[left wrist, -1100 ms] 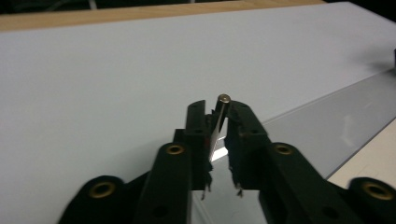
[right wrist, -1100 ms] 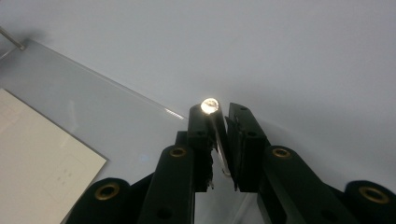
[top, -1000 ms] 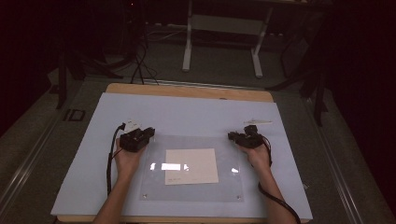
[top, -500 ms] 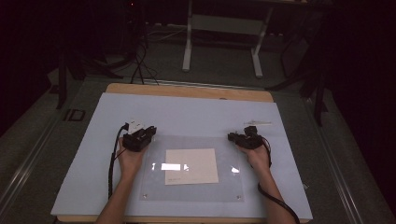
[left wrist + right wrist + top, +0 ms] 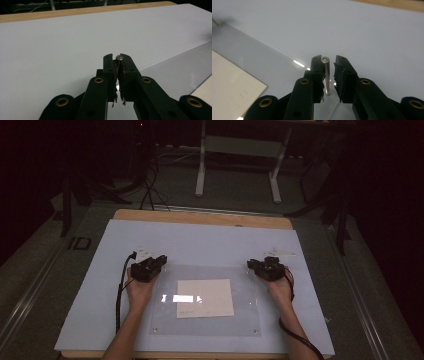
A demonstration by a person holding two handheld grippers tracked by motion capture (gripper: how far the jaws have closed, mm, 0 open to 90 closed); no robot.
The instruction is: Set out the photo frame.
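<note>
A clear plastic plate (image 5: 250,320) lies on a pale board (image 5: 200,240), with a cream sheet of paper (image 5: 205,297) at its middle. My left gripper (image 5: 159,260) sits at the plate's far left corner. In the left gripper view it (image 5: 118,58) is shut on a small round-headed metal pin (image 5: 120,57), beside the plate's edge (image 5: 180,72). My right gripper (image 5: 251,265) is at the far right corner. In the right gripper view its jaws (image 5: 329,60) stand slightly apart around an upright pin (image 5: 326,75), which rests against the left jaw.
Small white labels lie on the board near each gripper (image 5: 282,252). A wooden table edge (image 5: 200,217) runs along the back. Behind the table, a metal stand (image 5: 240,150) and cables (image 5: 150,190) sit on the dark floor.
Both hands have barely shifted; the left gripper edged slightly toward the plate's corner.
</note>
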